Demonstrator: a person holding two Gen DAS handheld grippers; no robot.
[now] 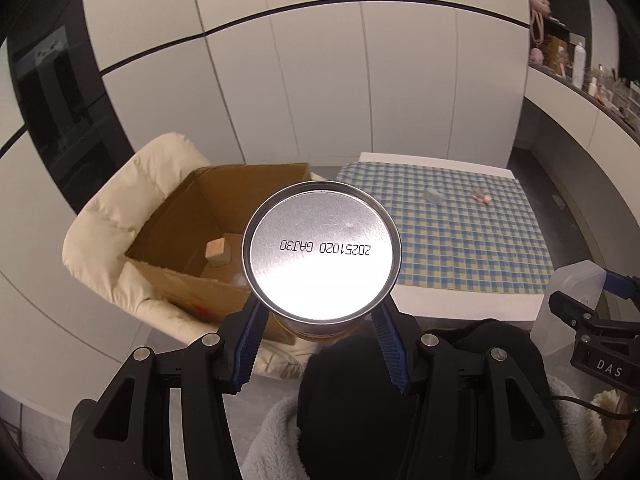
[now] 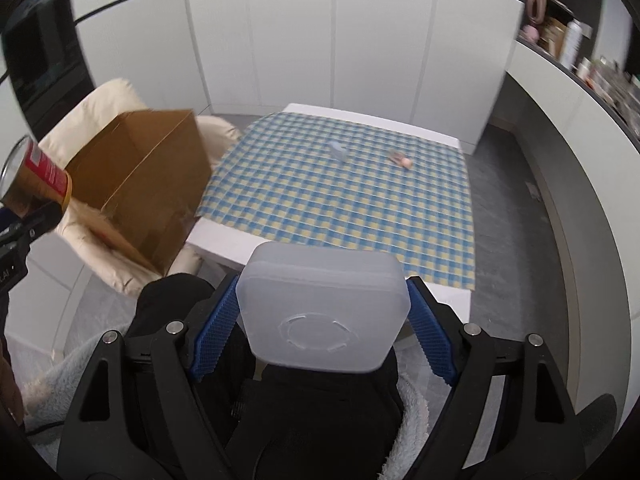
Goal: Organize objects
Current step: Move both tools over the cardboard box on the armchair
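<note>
While the left gripper (image 1: 320,316) looks down from its own camera, its fingers (image 1: 250,344) are clamped on the sides of a metal can (image 1: 322,248), whose shiny date-stamped end faces the lens. Behind and to the left of the can, an open cardboard box (image 1: 192,216) sits on a cream padded chair (image 1: 116,216), with a small wooden block (image 1: 218,250) on its floor. To the right lies the worktop (image 1: 440,304) under a blue-and-yellow checked cloth (image 1: 460,240), where a small pale object (image 1: 434,195) and a tiny figurine (image 1: 482,198) lie apart from each other. At the right edge, the other gripper carries a frosted plastic container (image 1: 572,300).

From the right wrist view, the right gripper (image 2: 324,328) has its fingers (image 2: 212,332) spread wide against the two sides of that frosted container (image 2: 324,312); the left pad presses it, while the right pad appears only just touching. The can (image 2: 36,180), red-labelled, shows at the far left, held tilted beside the box (image 2: 148,184).

My judgement is that the main risk lies with the container: smooth plastic in a light, wide hold could slip or twist out before it reaches the box. The can, released from a height, could strike the block or the box's wall and dent it. Two grippers converging on one opening could also knock together.
</note>
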